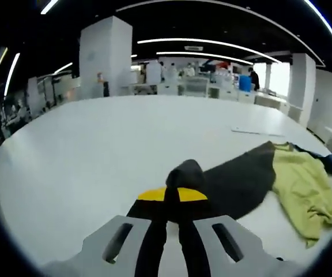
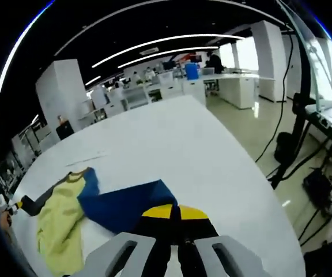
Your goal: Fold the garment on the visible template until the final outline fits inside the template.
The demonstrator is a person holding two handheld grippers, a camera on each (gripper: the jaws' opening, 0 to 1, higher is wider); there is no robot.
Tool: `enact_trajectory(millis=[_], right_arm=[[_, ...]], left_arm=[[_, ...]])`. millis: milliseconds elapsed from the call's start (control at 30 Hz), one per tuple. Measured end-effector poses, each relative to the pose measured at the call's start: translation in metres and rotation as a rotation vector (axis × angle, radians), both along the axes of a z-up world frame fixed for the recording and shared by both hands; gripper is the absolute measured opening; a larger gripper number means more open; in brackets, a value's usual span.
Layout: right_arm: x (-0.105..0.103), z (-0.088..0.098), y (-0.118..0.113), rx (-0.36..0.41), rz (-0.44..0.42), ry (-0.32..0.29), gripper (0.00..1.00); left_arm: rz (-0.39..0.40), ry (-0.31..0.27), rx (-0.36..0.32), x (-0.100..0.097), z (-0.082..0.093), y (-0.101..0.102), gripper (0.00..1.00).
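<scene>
The garment lies on the white table (image 1: 97, 150). Its yellow-green body (image 1: 301, 184) has a dark grey sleeve (image 1: 241, 179) on one side and a blue sleeve (image 2: 125, 205) on the other. My left gripper (image 1: 173, 195) is shut on the bunched end of the dark grey sleeve, which is lifted slightly over the jaws. My right gripper (image 2: 175, 213) is shut on the tip of the blue sleeve. In the right gripper view the yellow-green body (image 2: 59, 222) spreads to the left, with the dark grey sleeve (image 2: 36, 203) stretched beyond it. The garment is pulled out flat between the two grippers.
A thin white strip (image 1: 257, 131) lies flat on the table beyond the garment. The table edge (image 2: 252, 173) drops to a floor with black cables and a stand (image 2: 301, 115) on the right. Desks and people fill the far background.
</scene>
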State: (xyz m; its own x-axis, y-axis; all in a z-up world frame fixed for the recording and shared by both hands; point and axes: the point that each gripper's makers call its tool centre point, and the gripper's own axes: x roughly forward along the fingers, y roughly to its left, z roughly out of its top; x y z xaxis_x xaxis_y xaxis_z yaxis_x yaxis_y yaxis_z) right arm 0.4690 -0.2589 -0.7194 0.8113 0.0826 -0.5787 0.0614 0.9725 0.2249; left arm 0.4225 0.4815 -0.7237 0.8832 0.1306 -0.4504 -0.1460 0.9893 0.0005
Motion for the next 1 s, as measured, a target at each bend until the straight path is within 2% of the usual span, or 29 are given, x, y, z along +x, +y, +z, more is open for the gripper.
enact_trajectory(millis=[200, 300, 400, 600, 733, 833, 1000], right_arm=[[0.001, -0.02, -0.019, -0.057, -0.022, 0.059, 0.0], [-0.001, -0.03, -0.025, -0.104, 0.015, 0.088, 0.0], [-0.003, -0.038, -0.035, -0.125, 0.005, 0.113, 0.0], [-0.004, -0.037, -0.055, -0.171, -0.02, 0.098, 0.0], [0.006, -0.037, -0.066, -0.199, -0.023, 0.066, 0.0], [0.01, -0.039, -0.071, -0.144, -0.067, 0.064, 0.0], [0.008, -0.046, -0.073, -0.129, -0.082, 0.086, 0.0]], left_arm=[[-0.027, 0.018, 0.03, 0.001, -0.004, 0.002, 0.02], [-0.02, 0.031, -0.003, 0.004, -0.007, 0.007, 0.02], [-0.031, 0.032, 0.012, 0.009, -0.005, 0.01, 0.02], [-0.047, 0.049, 0.038, 0.013, -0.006, 0.015, 0.02], [-0.081, 0.07, 0.076, 0.013, -0.01, 0.014, 0.02], [-0.074, 0.084, 0.087, 0.012, -0.013, 0.017, 0.02], [-0.068, 0.092, 0.107, 0.01, -0.013, 0.023, 0.02]])
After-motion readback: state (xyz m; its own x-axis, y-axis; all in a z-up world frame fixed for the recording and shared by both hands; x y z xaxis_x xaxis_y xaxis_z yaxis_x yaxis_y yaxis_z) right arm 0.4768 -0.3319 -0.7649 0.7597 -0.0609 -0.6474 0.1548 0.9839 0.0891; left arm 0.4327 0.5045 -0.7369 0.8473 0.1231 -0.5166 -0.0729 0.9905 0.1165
